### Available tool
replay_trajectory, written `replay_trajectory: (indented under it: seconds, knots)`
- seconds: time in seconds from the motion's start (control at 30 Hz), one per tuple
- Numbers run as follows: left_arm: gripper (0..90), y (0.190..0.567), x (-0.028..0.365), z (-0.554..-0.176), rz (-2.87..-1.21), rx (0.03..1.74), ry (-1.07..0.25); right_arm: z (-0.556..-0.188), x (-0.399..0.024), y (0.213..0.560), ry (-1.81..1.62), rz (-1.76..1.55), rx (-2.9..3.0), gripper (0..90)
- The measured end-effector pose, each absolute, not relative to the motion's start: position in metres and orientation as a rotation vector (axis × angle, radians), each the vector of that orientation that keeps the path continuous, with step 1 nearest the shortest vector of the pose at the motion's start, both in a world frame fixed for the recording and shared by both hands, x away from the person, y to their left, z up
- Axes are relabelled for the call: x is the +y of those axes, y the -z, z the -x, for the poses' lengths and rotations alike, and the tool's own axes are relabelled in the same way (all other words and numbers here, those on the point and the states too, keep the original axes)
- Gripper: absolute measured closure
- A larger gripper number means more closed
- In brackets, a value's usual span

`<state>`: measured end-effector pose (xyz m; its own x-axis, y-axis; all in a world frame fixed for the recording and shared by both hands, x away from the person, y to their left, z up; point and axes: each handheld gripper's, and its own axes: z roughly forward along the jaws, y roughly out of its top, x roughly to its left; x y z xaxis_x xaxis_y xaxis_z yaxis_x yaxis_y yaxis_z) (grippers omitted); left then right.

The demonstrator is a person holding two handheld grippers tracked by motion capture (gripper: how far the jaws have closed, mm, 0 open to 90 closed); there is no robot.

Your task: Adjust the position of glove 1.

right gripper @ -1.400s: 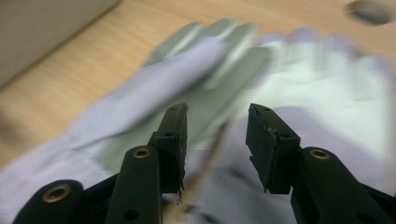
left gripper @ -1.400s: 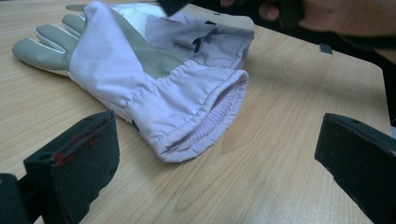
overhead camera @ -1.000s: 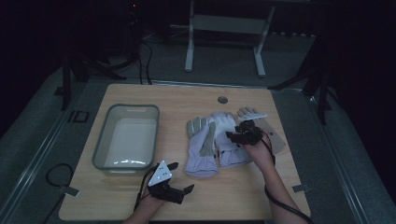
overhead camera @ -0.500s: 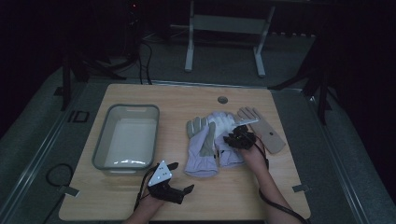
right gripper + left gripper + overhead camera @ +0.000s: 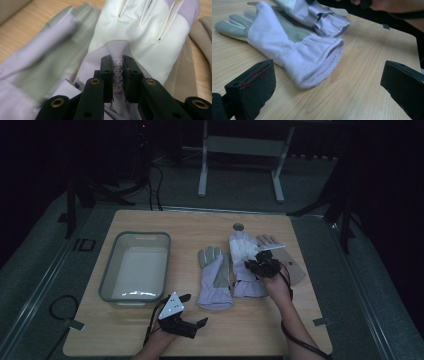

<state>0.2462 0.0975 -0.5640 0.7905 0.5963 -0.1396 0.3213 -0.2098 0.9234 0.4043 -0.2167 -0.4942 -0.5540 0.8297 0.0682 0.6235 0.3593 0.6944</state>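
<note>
1. The right tool has just been drawing its jaws together, and in the right gripper view they stand pinched on a small printed tab on the back of the white-palmed glove. That tab is a thin, narrow hold. If the glove is lifted by it, I'd expect the fabric to slide out of the pads, or the glove to swing and drop back onto the counter.

2. That glove lies in the middle of the counter, its cuff toward the person, touching the grey-palmed glove on its left and overlapping the tan glove on its right. A lift could drag either neighbour along, since the cuffs sit pressed together in the left gripper view.

3. The left tool rests near the front edge with its jaws wide apart and nothing between them; the grey-palmed glove's cuff lies just ahead of it. If it closes now, it could catch that cuff instead of helping with the held glove.

4. The clear bin stands well apart at the left. If the glove is meant to go there, a limp glove carried across by one tab may trail over the rim and hang half out.

5. The right hand's cable trails along the counter's front right and could snag a sleeve on a quick pull.
</note>
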Motion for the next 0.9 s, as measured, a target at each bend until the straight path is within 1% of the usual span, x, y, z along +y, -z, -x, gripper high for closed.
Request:
replay_trajectory:
  seconds: [0.23, 0.43, 0.57, 0.73, 0.9]
  knots:
    - [0.0, 0.564, 0.097, -0.246, -1.817, 0.709, -0.297, -0.392, -0.218, 0.465, -1.100, -1.299, 2.310, 80.6]
    - [0.0, 0.564, 0.097, -0.246, -1.818, 0.707, -0.302, -0.378, -0.198, 0.442, -1.132, -1.333, 2.281, 80.5]
    - [0.0, 0.564, 0.097, -0.245, -1.819, 0.707, -0.309, -0.368, -0.182, 0.439, -1.160, -1.393, 2.243, 80.4]
    - [0.0, 0.564, 0.097, -0.244, -1.815, 0.708, -0.328, -0.357, -0.163, 0.447, -1.139, -1.460, 2.207, 80.5]
    - [0.0, 0.564, 0.096, -0.243, -1.817, 0.705, -0.334, -0.353, -0.141, 0.449, -1.119, -1.489, 2.213, 80.4]
